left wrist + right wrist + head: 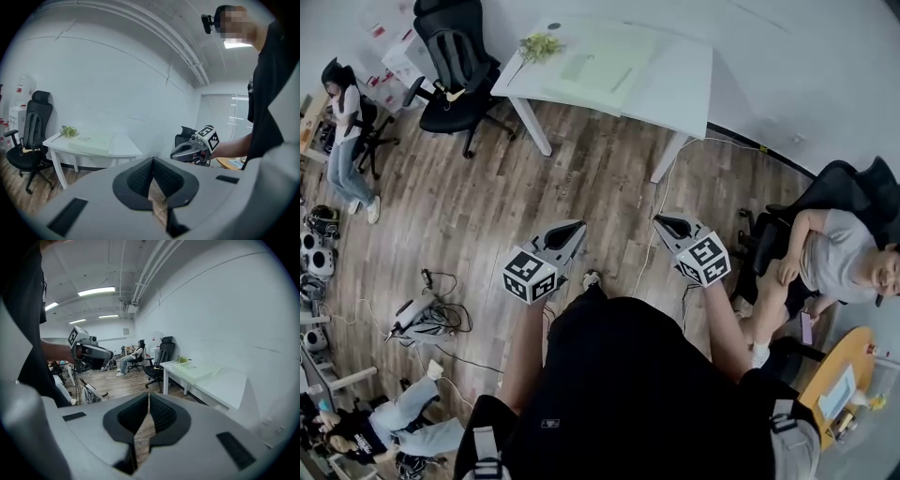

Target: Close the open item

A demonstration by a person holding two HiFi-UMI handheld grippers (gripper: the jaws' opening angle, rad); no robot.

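Head view is showing the left tongs [570, 230] and right tongs [667, 223] hovering over the wooden floor [600, 178], each with jaws pressed together and gripping nothing. A pale green flat item [600, 58] is lying on the white desk [684, 84], well apart from them; whether it is open is hard to make out.

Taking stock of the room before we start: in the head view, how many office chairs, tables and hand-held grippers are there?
Office chairs: 3
Tables: 2
Hand-held grippers: 2
Total: 7
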